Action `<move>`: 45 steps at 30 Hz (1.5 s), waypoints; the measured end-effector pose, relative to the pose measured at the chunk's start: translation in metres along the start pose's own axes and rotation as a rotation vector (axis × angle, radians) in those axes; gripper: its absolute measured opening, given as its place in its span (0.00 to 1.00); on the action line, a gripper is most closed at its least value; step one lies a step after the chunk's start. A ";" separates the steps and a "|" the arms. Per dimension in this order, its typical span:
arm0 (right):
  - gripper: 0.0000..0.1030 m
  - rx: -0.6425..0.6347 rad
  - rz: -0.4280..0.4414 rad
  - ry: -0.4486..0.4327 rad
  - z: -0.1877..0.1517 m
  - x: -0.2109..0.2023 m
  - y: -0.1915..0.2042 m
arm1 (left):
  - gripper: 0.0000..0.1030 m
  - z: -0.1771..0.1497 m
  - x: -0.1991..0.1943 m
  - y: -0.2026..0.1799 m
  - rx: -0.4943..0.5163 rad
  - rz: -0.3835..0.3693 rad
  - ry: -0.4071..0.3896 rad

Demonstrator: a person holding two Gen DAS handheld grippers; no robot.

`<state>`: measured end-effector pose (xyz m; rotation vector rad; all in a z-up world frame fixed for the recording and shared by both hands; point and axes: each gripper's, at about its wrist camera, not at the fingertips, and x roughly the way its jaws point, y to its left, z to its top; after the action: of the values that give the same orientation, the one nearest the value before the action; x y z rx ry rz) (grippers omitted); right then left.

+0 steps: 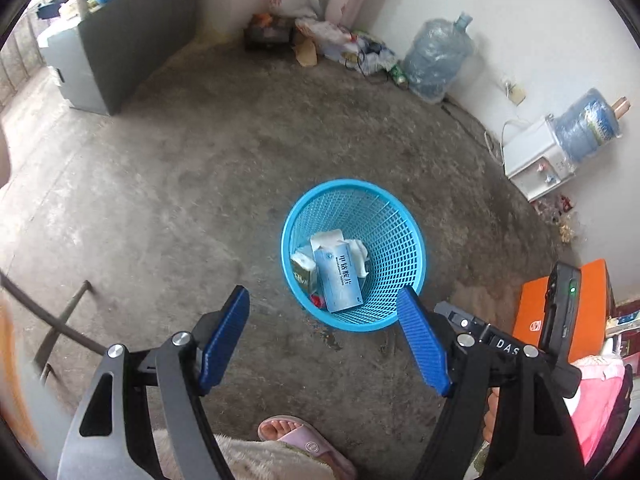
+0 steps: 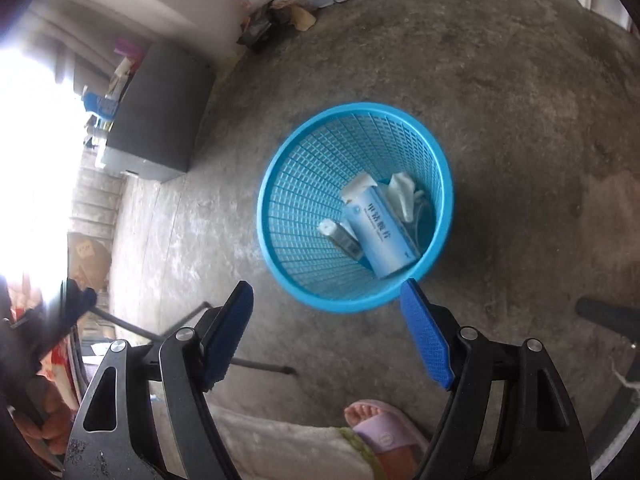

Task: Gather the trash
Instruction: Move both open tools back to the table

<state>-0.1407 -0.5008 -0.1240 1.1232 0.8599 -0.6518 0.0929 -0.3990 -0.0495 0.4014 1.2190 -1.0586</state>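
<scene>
A blue mesh waste basket (image 1: 400,240) stands on the concrete floor; it also shows in the right wrist view (image 2: 296,184). Inside lie a light-blue carton (image 1: 339,276) (image 2: 380,228), a small green-white pack (image 1: 303,268) (image 2: 340,236) and crumpled white tissue (image 1: 358,252) (image 2: 402,194). My left gripper (image 1: 324,300) is open and empty, held above the floor just in front of the basket. My right gripper (image 2: 328,292) is open and empty, above the basket's near rim. Its body shows at the right of the left wrist view.
A grey cabinet (image 1: 120,48) (image 2: 160,120) stands at the far left. Bags and litter (image 1: 332,36) pile in the far corner beside water jugs (image 1: 438,60) and a white dispenser (image 1: 536,156). An orange box (image 1: 532,316) sits right. A foot in a pink slipper (image 1: 304,444) (image 2: 384,432) is near.
</scene>
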 end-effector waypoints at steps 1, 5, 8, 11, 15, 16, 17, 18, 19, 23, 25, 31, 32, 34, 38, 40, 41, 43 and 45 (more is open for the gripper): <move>0.71 -0.014 0.003 -0.007 -0.002 -0.004 0.004 | 0.72 -0.003 -0.011 0.002 0.000 -0.003 -0.021; 0.71 -0.117 0.002 -0.055 -0.018 -0.035 0.035 | 0.72 -0.022 -0.062 0.012 -0.016 -0.026 -0.111; 0.73 -0.221 0.011 -0.100 -0.032 -0.055 0.063 | 0.72 -0.043 -0.105 0.024 -0.033 -0.012 -0.192; 0.76 -0.332 0.048 -0.123 -0.048 -0.068 0.094 | 0.76 -0.071 -0.146 0.040 -0.053 0.045 -0.267; 0.77 -0.450 0.108 -0.118 -0.068 -0.079 0.131 | 0.80 -0.107 -0.187 0.061 -0.093 0.122 -0.348; 0.77 -0.475 0.118 -0.116 -0.072 -0.081 0.138 | 0.81 -0.117 -0.197 0.067 -0.107 0.149 -0.371; 0.77 -0.502 0.130 -0.116 -0.077 -0.083 0.146 | 0.82 -0.125 -0.206 0.072 -0.118 0.171 -0.390; 0.77 -0.525 0.141 -0.118 -0.081 -0.085 0.153 | 0.83 -0.134 -0.216 0.079 -0.130 0.191 -0.410; 0.77 -0.539 0.148 -0.119 -0.084 -0.086 0.157 | 0.83 -0.144 -0.226 0.086 -0.148 0.207 -0.426; 0.77 -0.595 0.179 -0.115 -0.100 -0.093 0.175 | 0.86 -0.183 -0.256 0.115 -0.248 0.241 -0.480; 0.77 -0.609 0.190 -0.115 -0.109 -0.098 0.185 | 0.86 -0.201 -0.266 0.124 -0.283 0.259 -0.499; 0.77 -0.677 0.220 -0.079 -0.128 -0.094 0.210 | 0.88 -0.251 -0.290 0.150 -0.376 0.353 -0.559; 0.77 -0.690 0.222 -0.075 -0.130 -0.094 0.214 | 0.88 -0.257 -0.293 0.153 -0.388 0.366 -0.568; 0.77 -0.718 0.229 -0.070 -0.138 -0.094 0.223 | 0.89 -0.269 -0.301 0.161 -0.405 0.396 -0.592; 0.77 -0.762 0.242 -0.062 -0.155 -0.096 0.239 | 0.89 -0.285 -0.308 0.176 -0.422 0.447 -0.617; 0.77 -0.778 0.242 -0.056 -0.162 -0.096 0.244 | 0.89 -0.290 -0.310 0.183 -0.430 0.457 -0.627; 0.77 -0.787 0.243 -0.051 -0.166 -0.095 0.248 | 0.89 -0.290 -0.310 0.185 -0.437 0.458 -0.631; 0.77 -0.797 0.244 -0.041 -0.171 -0.092 0.254 | 0.89 -0.294 -0.311 0.190 -0.454 0.457 -0.645; 0.77 -0.798 0.250 -0.028 -0.174 -0.089 0.259 | 0.89 -0.296 -0.309 0.195 -0.468 0.451 -0.658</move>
<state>-0.0214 -0.2518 0.0473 0.4784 0.8253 -0.0804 0.0974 0.0555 0.0722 -0.0492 0.6961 -0.4299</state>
